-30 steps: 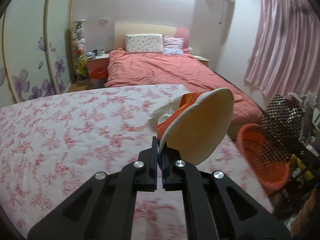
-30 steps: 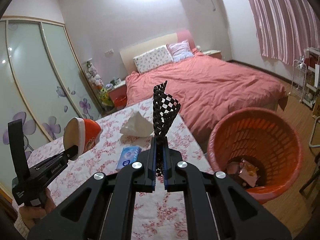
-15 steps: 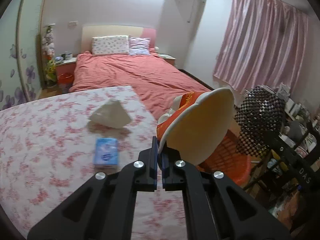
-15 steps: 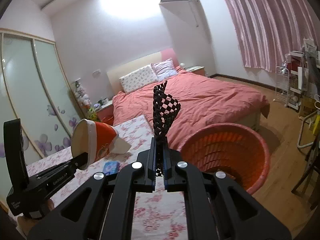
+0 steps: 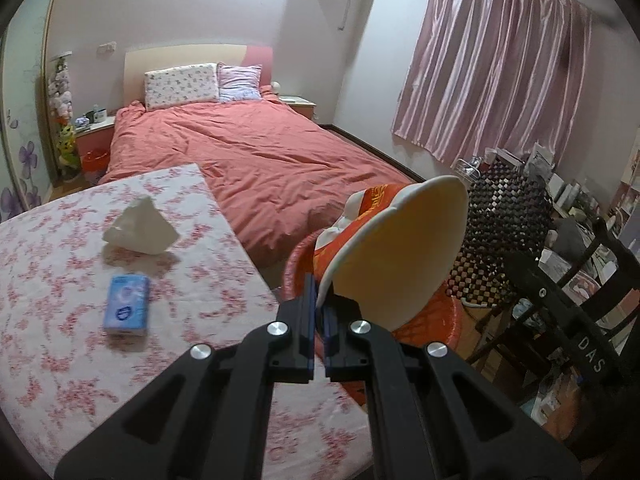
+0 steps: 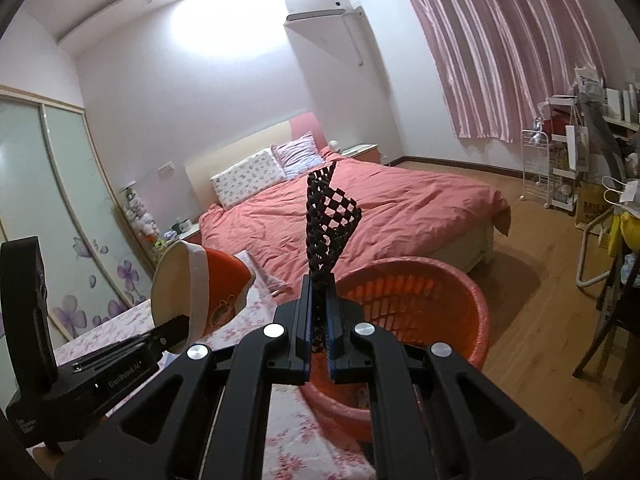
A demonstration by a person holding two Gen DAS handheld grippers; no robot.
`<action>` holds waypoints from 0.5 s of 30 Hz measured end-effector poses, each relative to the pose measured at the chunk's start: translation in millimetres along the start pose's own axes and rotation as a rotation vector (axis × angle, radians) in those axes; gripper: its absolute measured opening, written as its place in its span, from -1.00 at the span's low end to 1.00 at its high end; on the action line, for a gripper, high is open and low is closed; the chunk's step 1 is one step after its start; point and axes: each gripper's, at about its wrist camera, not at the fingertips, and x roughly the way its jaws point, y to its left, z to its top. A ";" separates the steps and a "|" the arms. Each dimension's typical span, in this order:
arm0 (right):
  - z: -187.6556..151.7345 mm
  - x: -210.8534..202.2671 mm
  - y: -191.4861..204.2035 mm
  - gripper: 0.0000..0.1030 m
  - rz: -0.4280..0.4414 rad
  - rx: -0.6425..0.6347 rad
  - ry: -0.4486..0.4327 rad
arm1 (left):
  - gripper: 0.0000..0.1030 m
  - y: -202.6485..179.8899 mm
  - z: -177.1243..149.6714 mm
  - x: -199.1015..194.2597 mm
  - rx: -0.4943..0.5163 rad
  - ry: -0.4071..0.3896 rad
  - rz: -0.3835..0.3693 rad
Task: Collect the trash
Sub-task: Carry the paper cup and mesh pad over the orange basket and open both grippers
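Note:
My left gripper [image 5: 318, 312] is shut on the rim of an orange and white paper cup [image 5: 396, 248], held on its side over the table's right edge, above the orange basket [image 5: 296, 264]. The cup also shows in the right wrist view [image 6: 200, 292]. My right gripper [image 6: 318, 312] is shut on a black mesh sleeve [image 6: 328, 224] that stands up from the jaws, above the orange basket [image 6: 460, 300]. The sleeve shows in the left wrist view [image 5: 504, 236] at the right. A crumpled white tissue [image 5: 140, 228] and a blue tissue pack [image 5: 126, 306] lie on the floral table [image 5: 60, 340].
A bed with a pink cover [image 5: 248, 160] lies behind the table. Pink curtains [image 5: 492, 80] hang at the right. A dark chair [image 5: 580, 320] and cluttered shelves [image 6: 568, 160] stand at the right. Some trash lies in the basket's bottom [image 6: 362, 398].
Both grippers have swung right, towards the basket. The cup now hangs over the basket's near rim, and the mesh sleeve is above the basket.

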 end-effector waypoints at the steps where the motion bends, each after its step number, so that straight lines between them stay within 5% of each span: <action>1: 0.3 1.1 -3.5 -0.89 -0.003 0.005 -0.001 | -0.92 -3.8 -0.4 4.3 0.001 0.006 -0.006; 15: -1.1 19.2 -31.4 -0.89 -0.025 0.043 0.008 | -0.92 -26.7 -4.1 57.4 0.012 0.070 -0.059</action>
